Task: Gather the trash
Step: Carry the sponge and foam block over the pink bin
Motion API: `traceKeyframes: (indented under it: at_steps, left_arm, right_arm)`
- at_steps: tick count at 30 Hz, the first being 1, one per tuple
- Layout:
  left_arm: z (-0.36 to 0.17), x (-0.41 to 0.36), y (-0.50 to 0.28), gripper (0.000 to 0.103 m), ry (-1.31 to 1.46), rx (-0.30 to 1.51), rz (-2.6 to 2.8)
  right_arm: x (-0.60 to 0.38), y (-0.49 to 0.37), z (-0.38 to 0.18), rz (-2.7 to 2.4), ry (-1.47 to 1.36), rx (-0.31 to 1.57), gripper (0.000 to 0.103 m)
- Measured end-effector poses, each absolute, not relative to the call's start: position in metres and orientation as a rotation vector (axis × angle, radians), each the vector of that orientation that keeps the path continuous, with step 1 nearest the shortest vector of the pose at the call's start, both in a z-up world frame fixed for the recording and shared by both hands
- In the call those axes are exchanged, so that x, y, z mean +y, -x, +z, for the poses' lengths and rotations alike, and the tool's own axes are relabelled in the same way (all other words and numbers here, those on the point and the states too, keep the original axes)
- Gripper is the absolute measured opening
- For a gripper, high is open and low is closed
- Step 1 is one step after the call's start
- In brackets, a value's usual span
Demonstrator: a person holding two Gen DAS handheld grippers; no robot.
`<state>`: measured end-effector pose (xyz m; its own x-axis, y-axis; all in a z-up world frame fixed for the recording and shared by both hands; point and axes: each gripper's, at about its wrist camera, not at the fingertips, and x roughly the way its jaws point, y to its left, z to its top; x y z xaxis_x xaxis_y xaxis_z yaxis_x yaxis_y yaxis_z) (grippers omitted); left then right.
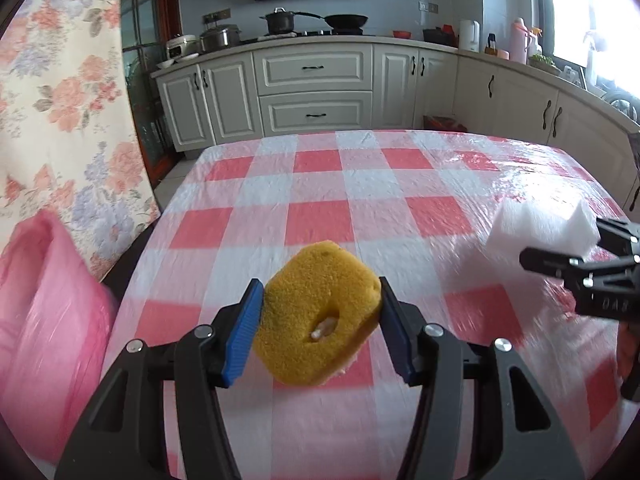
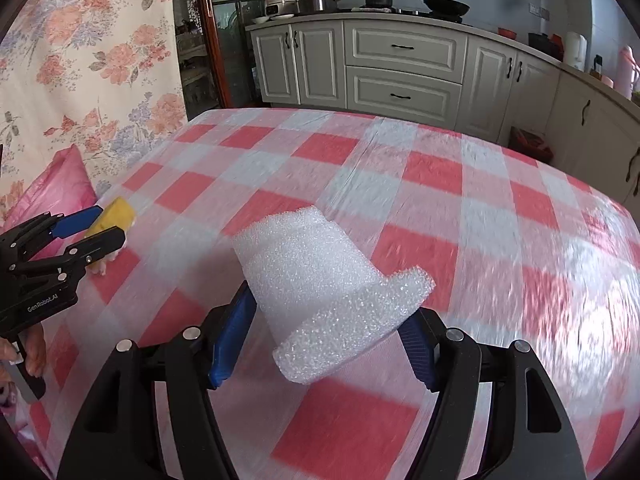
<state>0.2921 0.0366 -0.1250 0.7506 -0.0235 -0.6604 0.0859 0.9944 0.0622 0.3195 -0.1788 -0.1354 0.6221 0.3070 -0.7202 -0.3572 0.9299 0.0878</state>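
Kitchen with pale cupboards (image 1: 316,80) and pots on the stove at the back. In front, a table under a red and white checked cloth (image 1: 320,216).

Far left, off the table edge: a pink bag (image 1: 48,312), mouth up, likely there to take the trash.

Next, the left gripper (image 1: 320,320), its 2 blue pads (image 1: 244,332) pressed onto a yellow sponge (image 1: 320,316) from both sides. Sponge lifted clear of the cloth, with a hole in the middle. Pinched at its edges, probably so it does not slip on the way to the bag.

Further right, the right gripper (image 2: 324,344), squeezing a white foam piece (image 2: 320,288) between its 2 pads. Foam up off the cloth too, tilted, sticking out past the pads.

Both pieces of trash in the air, 1 in each gripper, well apart. Bag near the sponge, so sponge first looks easiest. Foam has farther to go across the table.
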Motion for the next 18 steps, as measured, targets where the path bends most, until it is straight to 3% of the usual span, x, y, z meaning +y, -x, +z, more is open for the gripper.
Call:
traceKeyframes:
  at_steps: [18]
  left_arm:
    - [-0.115,0.023,-0.18,0.055,-0.081,0.632,-0.044]
  right_arm:
    - [-0.164,-0.214,-0.116,0.34,0.011,0.733,0.066]
